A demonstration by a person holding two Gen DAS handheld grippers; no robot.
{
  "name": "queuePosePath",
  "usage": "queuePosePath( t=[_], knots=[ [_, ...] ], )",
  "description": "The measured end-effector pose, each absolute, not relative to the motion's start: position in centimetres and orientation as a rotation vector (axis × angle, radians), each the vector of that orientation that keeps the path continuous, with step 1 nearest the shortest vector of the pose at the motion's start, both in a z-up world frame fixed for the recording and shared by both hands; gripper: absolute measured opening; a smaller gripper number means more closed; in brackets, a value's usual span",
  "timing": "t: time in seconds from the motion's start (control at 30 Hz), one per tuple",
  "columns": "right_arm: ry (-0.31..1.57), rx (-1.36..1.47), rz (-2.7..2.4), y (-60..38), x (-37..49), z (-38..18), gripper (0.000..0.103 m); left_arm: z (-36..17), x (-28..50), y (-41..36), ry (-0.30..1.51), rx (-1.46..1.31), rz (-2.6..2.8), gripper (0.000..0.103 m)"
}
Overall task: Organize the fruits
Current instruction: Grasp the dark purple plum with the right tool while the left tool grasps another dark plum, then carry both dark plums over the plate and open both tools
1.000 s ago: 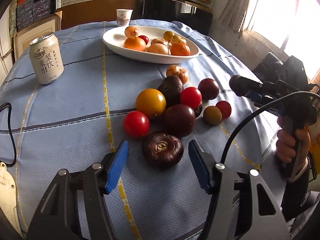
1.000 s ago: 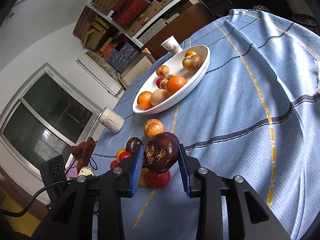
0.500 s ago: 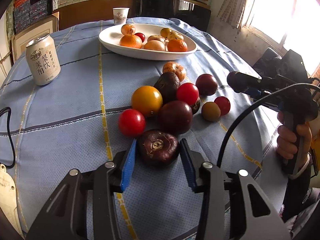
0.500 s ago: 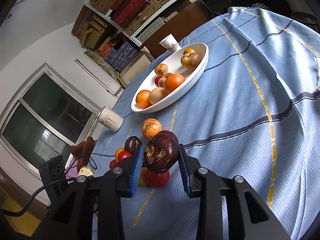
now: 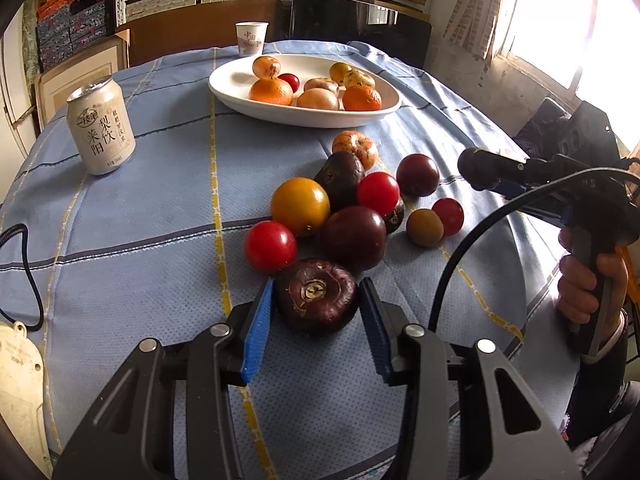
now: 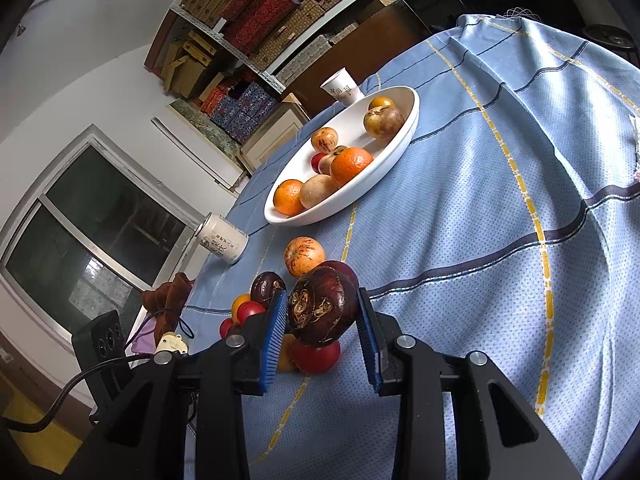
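Note:
My left gripper (image 5: 316, 302) is shut on a dark purple wrinkled fruit (image 5: 316, 296) that rests on the blue tablecloth, at the near edge of a pile of loose fruit: a red tomato (image 5: 270, 246), a yellow fruit (image 5: 300, 205), a dark plum (image 5: 353, 238). My right gripper (image 6: 323, 312) is shut on another dark purple wrinkled fruit (image 6: 322, 310) and holds it above the cloth. A white oval bowl (image 5: 240, 100) with several oranges and brownish fruits stands farther back; it also shows in the right wrist view (image 6: 412, 120).
A white drink can (image 5: 100, 128) stands at the left. A paper cup (image 5: 251, 39) stands behind the bowl. A black cable (image 5: 24, 264) lies at the left table edge. The right hand and its gripper handle (image 5: 588, 272) show at the right. Shelves of boxes stand behind the table.
My left gripper has moved forward and closed from wide open onto the dark purple fruit. My right gripper has kept its fruit and drifted only slightly.

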State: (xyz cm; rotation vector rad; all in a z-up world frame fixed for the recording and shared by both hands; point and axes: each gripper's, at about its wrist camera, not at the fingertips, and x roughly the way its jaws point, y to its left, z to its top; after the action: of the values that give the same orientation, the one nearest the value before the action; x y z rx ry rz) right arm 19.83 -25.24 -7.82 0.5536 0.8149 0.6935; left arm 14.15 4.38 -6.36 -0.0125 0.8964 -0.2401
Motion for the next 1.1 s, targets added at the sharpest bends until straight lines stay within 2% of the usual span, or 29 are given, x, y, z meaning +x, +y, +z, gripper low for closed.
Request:
queuePosePath(
  t=[0.23,0.5,0.6,0.83,0.97,1.1],
  knots=[
    [0.809,0.523,0.677,-24.9,19.5,-7.3,0.035,-5.3,13.8,4.3,0.872,0.000,-0.225,0.042],
    [0.795,0.399,0.735,-23.5,20.0,-2.0,0.035,-2.0,14.6,4.7,0.823,0.049,-0.209,0.042],
    [0.844,0.463,0.786,-23.4,21.8,-0.7,0.035,0.1,16.1,5.3,0.795,0.040,-0.226,0.042],
    [0.990,0.522,0.726,-23.2,26.5,-0.4,0.035,3.4,23.5,6.8,0.811,-0.020,-0.224,0.042],
    [0.917,0.445,0.648,-22.3,29.9,-0.3,0.035,3.4,29.5,6.6,0.835,-0.056,-0.186,0.042],
    [0.868,0.430,0.624,-21.5,33.2,-1.8,0.035,1.1,35.7,6.6,0.913,-0.133,-0.169,0.042]
  ],
)
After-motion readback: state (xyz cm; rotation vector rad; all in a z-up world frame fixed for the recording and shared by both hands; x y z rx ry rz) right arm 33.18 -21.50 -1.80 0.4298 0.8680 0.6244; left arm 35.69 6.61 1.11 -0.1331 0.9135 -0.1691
